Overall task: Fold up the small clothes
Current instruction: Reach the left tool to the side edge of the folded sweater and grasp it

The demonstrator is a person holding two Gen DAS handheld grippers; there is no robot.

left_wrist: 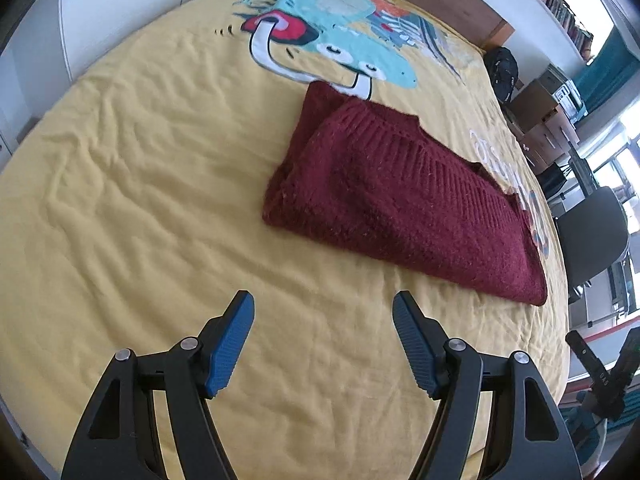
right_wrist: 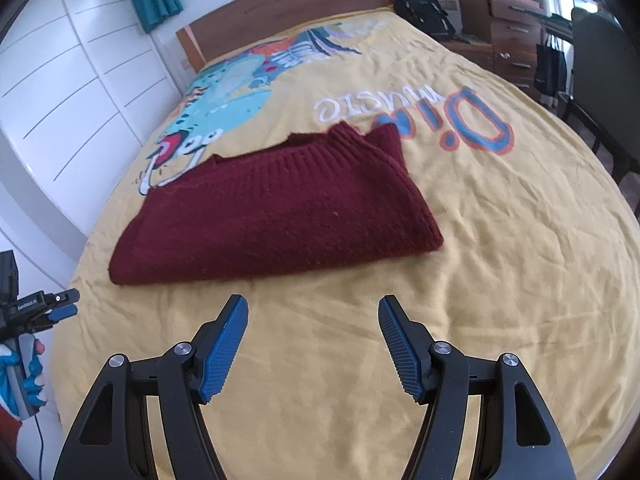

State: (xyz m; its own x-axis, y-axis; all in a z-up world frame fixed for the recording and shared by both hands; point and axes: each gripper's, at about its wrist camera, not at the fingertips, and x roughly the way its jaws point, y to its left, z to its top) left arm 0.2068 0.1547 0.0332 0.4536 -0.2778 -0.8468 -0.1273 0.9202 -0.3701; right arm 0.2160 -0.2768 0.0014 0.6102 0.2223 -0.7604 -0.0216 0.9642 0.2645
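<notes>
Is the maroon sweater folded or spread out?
Folded: the maroon sweater lies as a compact, layered rectangle on the yellow bedspread, ribbed hem on top, no sleeves sticking out.

My tool [right_wrist: 312, 346] has blue pads on black arms; the knit sweater [right_wrist: 276, 216] is plain maroon (ribbed hem), the bedspread [right_wrist: 500, 240] yellow with a turquoise cartoon print.

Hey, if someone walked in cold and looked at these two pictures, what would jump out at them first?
First, the dark red knitted sweater, folded into a flat bundle in the middle of the bed. Next, the bright yellow bedspread under it, with a turquoise cartoon creature printed toward the wooden headboard. Nearest the cameras, the left gripper and the right gripper hover open above bare bedspread, short of the sweater, holding nothing.
</notes>
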